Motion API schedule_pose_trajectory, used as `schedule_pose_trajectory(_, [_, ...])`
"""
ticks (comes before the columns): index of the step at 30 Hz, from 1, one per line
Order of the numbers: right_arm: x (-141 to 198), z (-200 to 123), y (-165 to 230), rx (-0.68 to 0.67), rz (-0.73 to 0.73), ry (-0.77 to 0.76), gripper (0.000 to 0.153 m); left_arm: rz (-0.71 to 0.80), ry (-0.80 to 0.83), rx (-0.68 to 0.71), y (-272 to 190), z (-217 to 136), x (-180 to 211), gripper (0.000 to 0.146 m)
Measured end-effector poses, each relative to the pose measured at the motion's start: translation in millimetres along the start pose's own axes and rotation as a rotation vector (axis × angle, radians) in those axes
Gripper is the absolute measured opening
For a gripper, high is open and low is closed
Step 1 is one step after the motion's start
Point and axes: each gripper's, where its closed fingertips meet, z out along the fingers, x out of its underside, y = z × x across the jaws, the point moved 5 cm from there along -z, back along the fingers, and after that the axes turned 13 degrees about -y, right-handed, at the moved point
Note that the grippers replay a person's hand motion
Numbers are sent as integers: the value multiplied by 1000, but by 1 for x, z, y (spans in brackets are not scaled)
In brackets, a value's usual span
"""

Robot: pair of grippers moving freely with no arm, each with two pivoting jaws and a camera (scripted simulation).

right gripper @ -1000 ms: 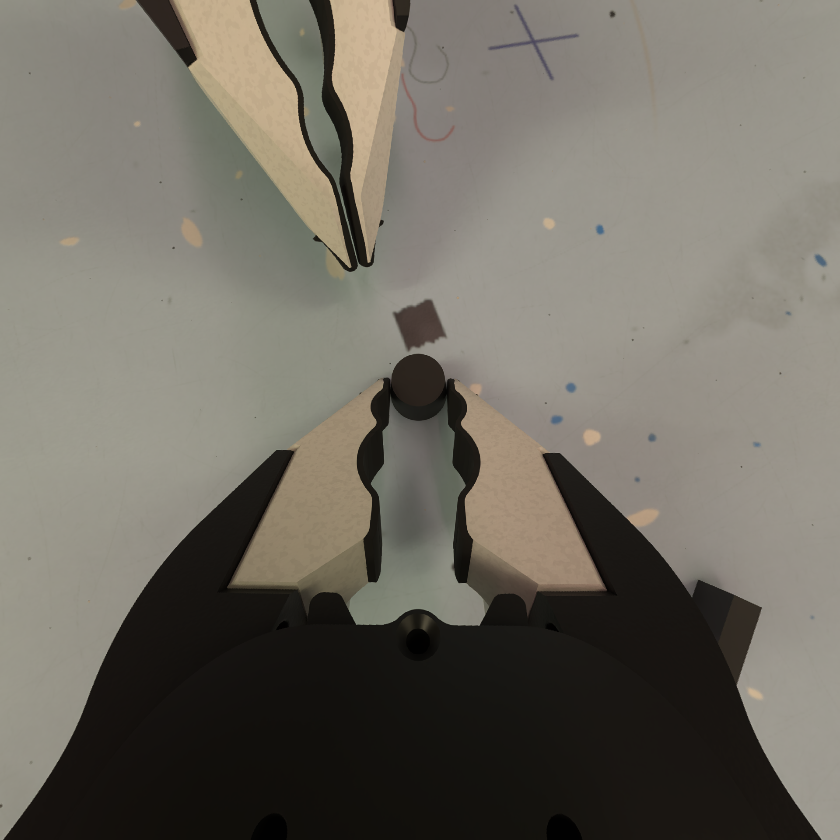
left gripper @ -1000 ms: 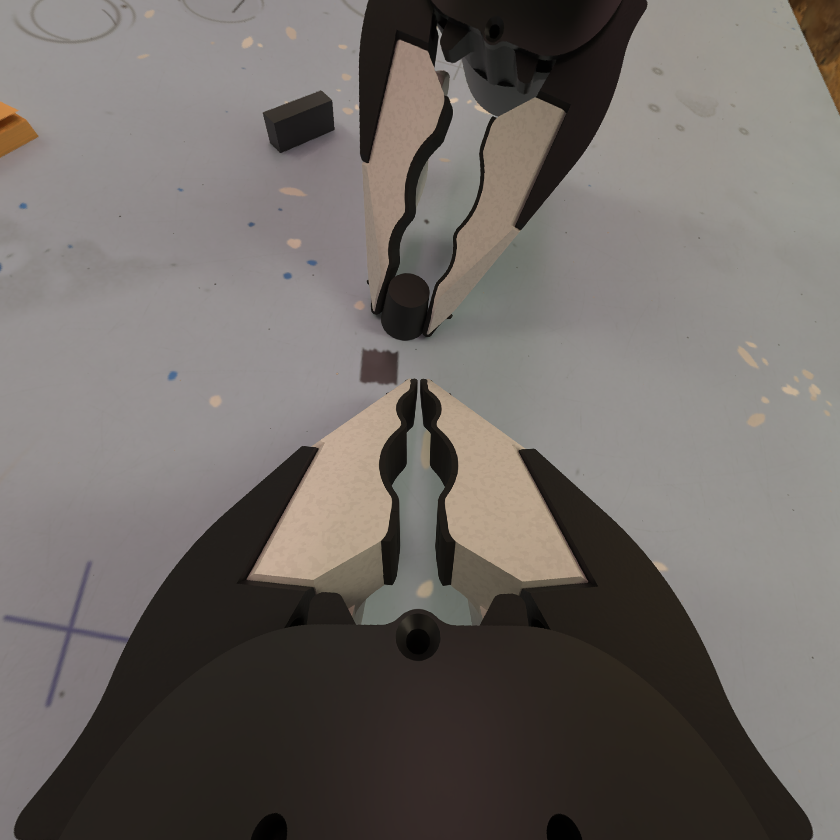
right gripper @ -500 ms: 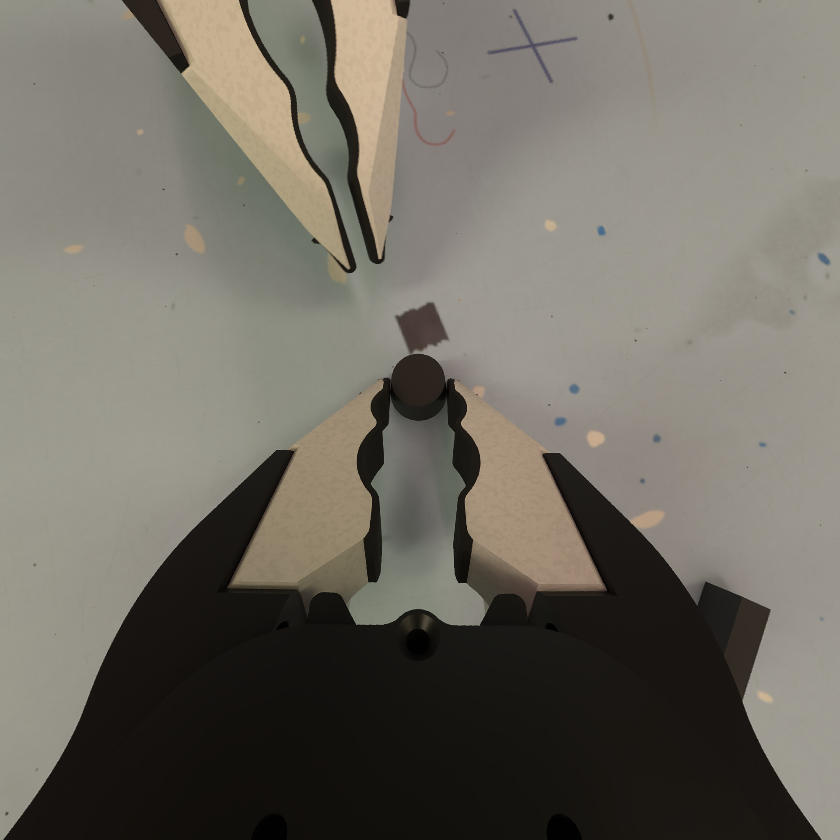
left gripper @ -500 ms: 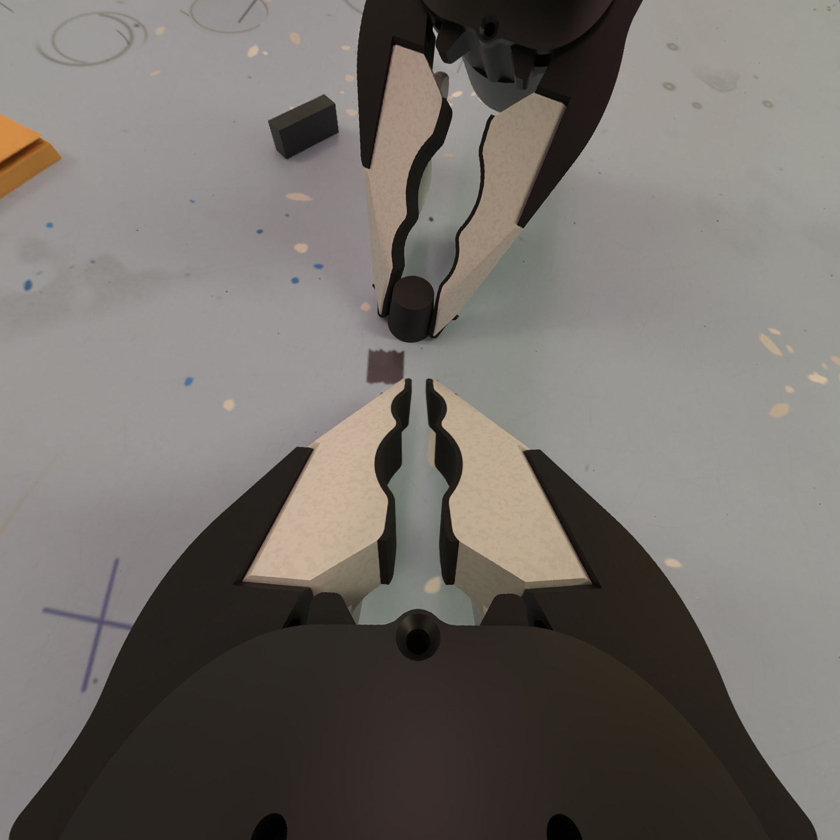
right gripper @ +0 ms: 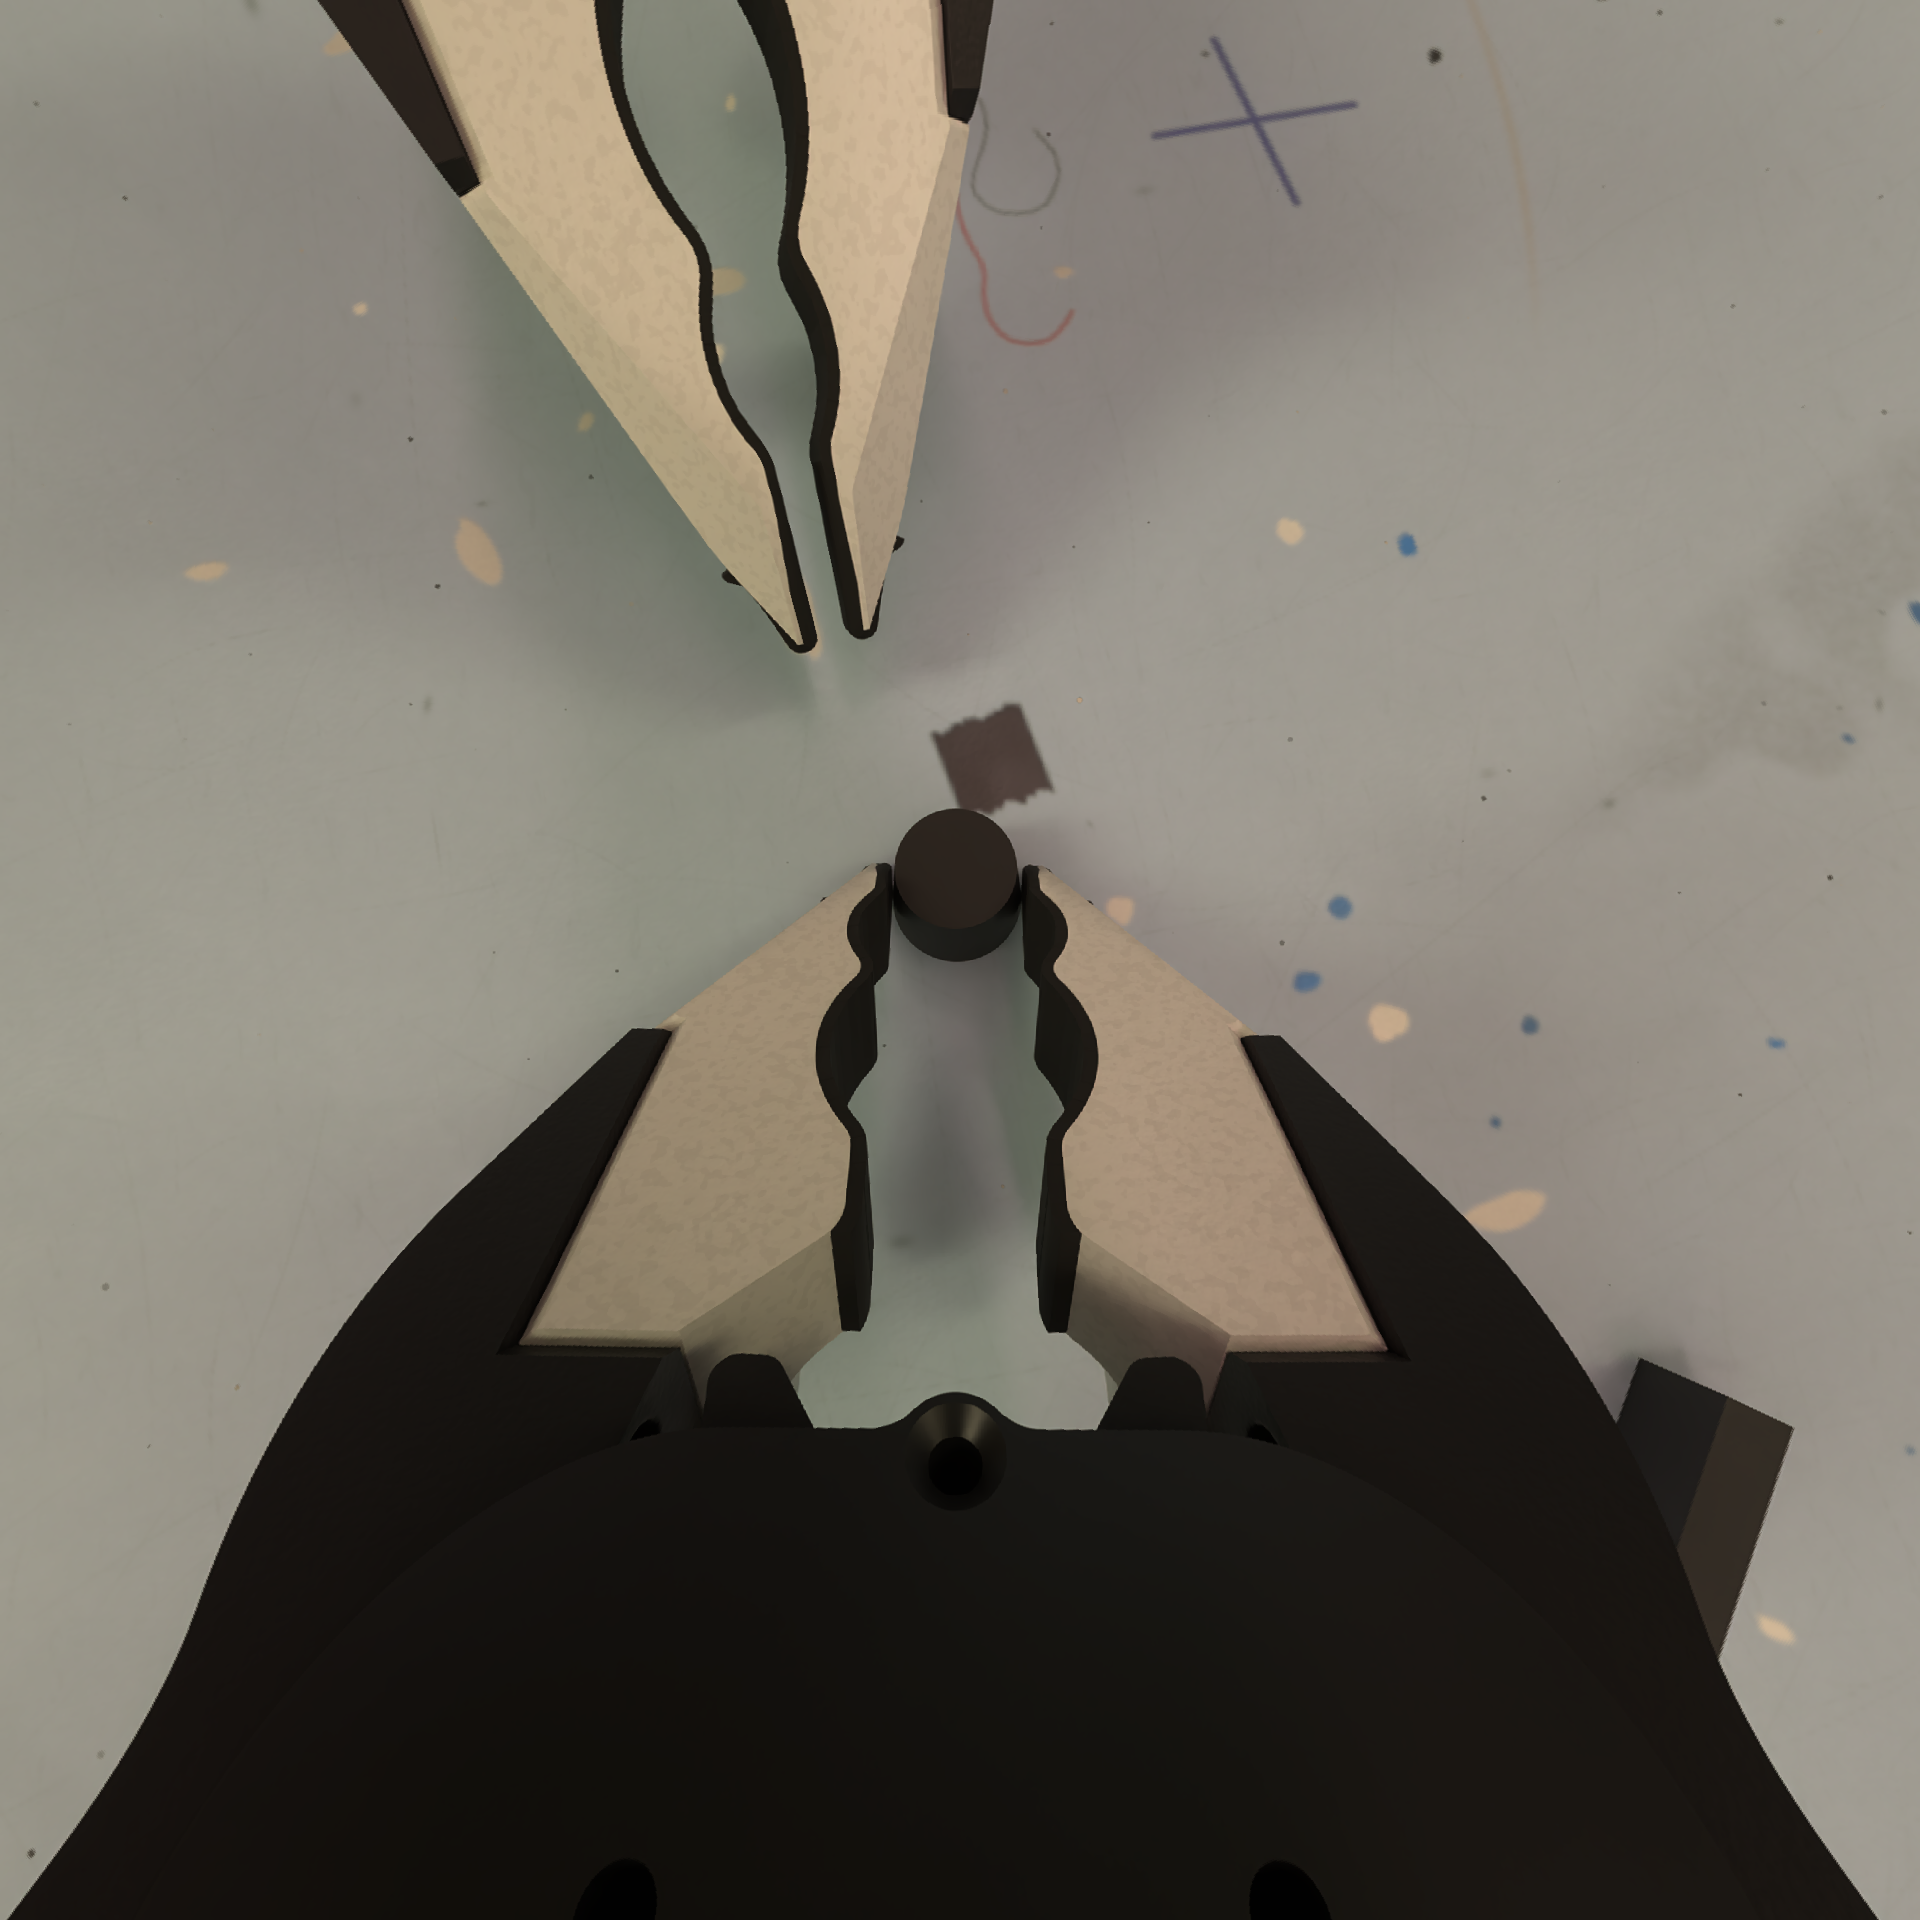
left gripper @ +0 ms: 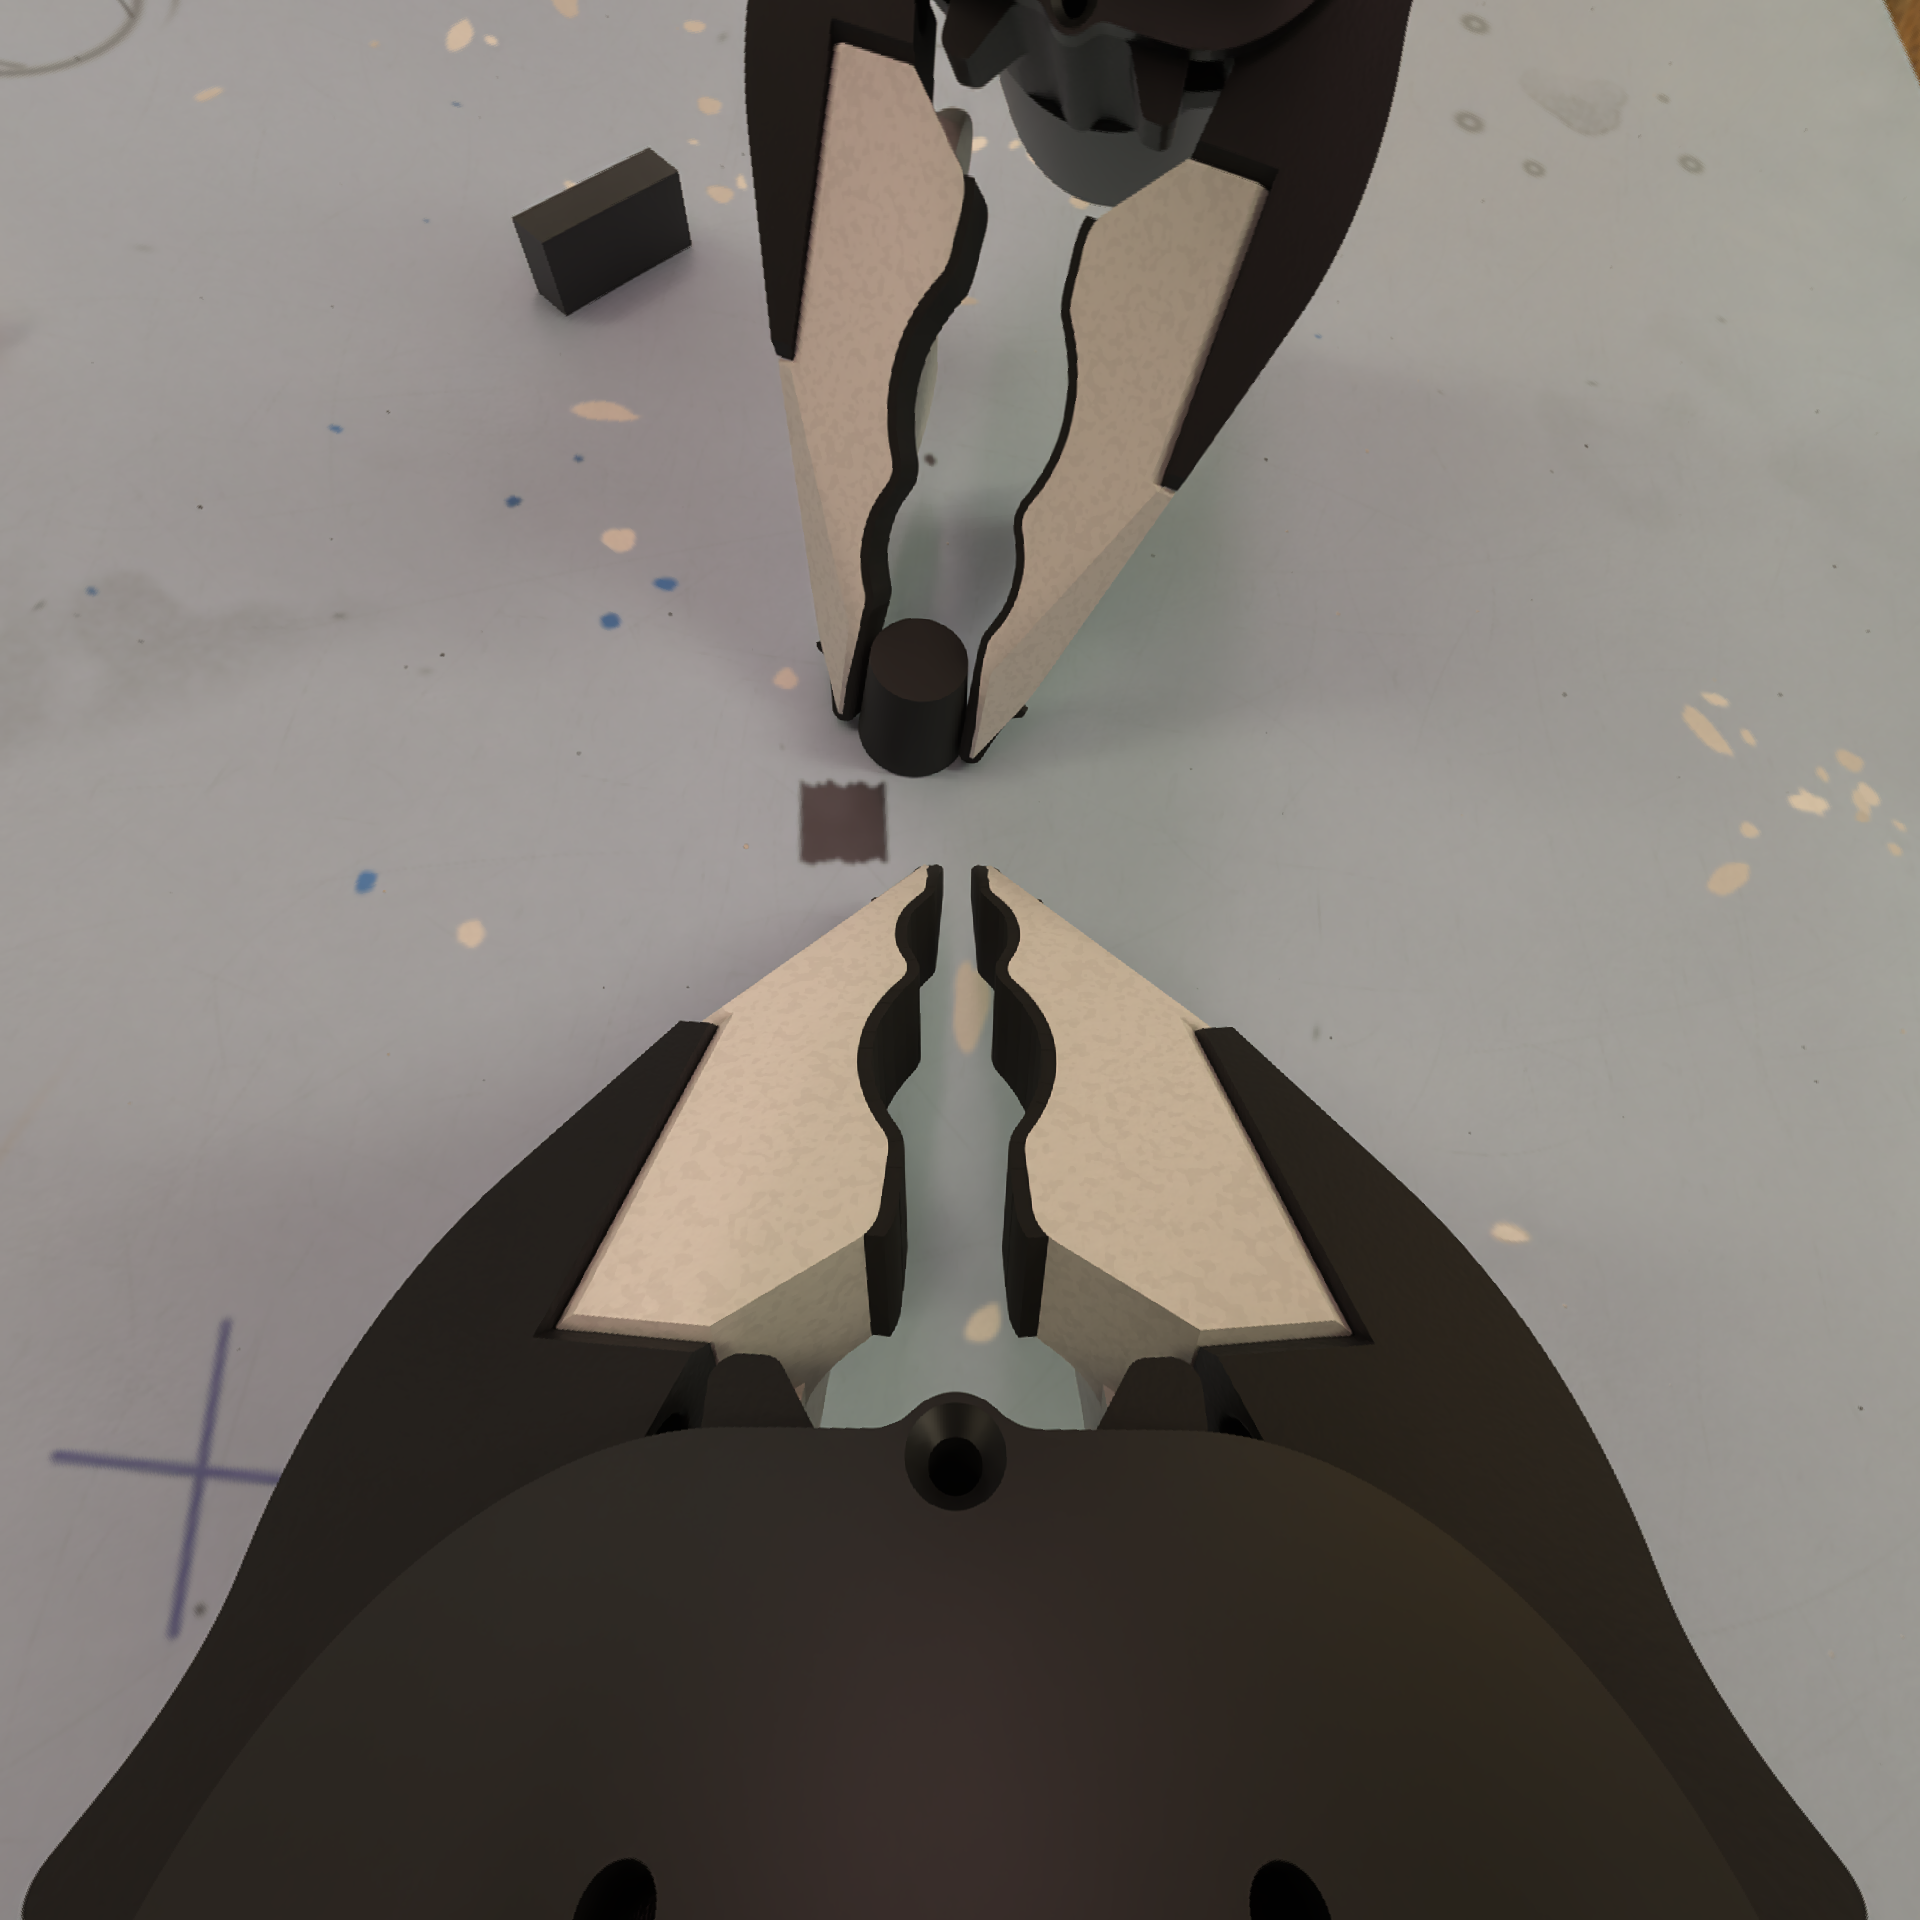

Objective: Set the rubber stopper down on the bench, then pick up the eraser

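Note:
The rubber stopper (right gripper: 954, 883) is a small dark tapered plug. My right gripper (right gripper: 956, 896) is shut on it at the fingertips, and its lower end is at or just above the pale bench (right gripper: 312, 935). In the left wrist view the stopper (left gripper: 912, 707) sits between the right gripper's tips (left gripper: 909, 732), straight ahead. My left gripper (left gripper: 954, 878) is empty, its fingers a narrow gap apart, facing the right one tip to tip; it also shows in the right wrist view (right gripper: 831, 623). The eraser (left gripper: 603, 229), a dark block, lies on the bench at far left, partly hidden behind my right gripper's body (right gripper: 1704, 1486).
A dark square patch of tape (left gripper: 842, 821) lies on the bench between the two grippers. A purple cross (left gripper: 197, 1465) is drawn on the bench at near left. Paint flecks and pen scribbles (right gripper: 1013, 260) mark the surface.
My left gripper's fingers have parted from almost touching to a narrow gap, and it has shifted slightly. My right gripper still holds the stopper in the same place.

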Motion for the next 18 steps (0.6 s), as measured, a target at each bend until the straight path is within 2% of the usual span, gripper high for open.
schedule_pose_trajectory(18, [0,0,1,19,11,0,25,26,8,-49,-3,5,-4,2])
